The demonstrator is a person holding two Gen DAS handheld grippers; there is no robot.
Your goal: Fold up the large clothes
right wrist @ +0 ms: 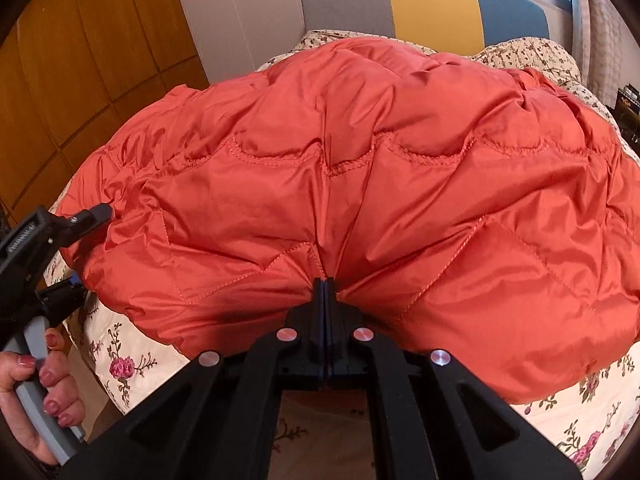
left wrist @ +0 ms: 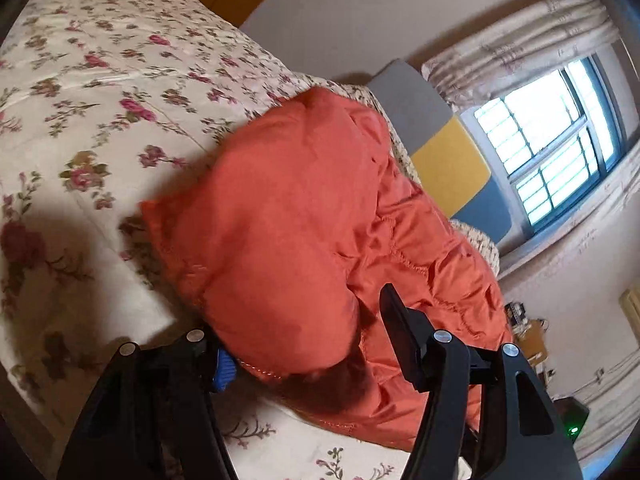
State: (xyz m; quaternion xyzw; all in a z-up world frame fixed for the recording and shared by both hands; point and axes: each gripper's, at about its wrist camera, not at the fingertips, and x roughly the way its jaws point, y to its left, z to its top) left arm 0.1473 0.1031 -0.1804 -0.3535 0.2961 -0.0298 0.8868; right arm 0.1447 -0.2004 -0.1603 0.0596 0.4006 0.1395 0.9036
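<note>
A puffy orange quilted jacket (right wrist: 360, 184) lies bunched on a bed with a floral cover (left wrist: 80, 120). In the right wrist view my right gripper (right wrist: 326, 284) is shut on a pinch of the jacket's near edge, fabric puckering around the fingers. My left gripper (left wrist: 304, 340) is open, its jaws standing wide on either side of a rounded fold of the jacket (left wrist: 280, 240), at the garment's left end. The left gripper also shows in the right wrist view (right wrist: 86, 248), held by a hand at the jacket's left edge.
A grey, yellow and blue headboard (right wrist: 432, 12) stands behind the bed. A wooden wardrobe (right wrist: 80, 60) is at left. A window (left wrist: 552, 140) with curtains is on the far wall. Small items sit on a side table (left wrist: 528, 340).
</note>
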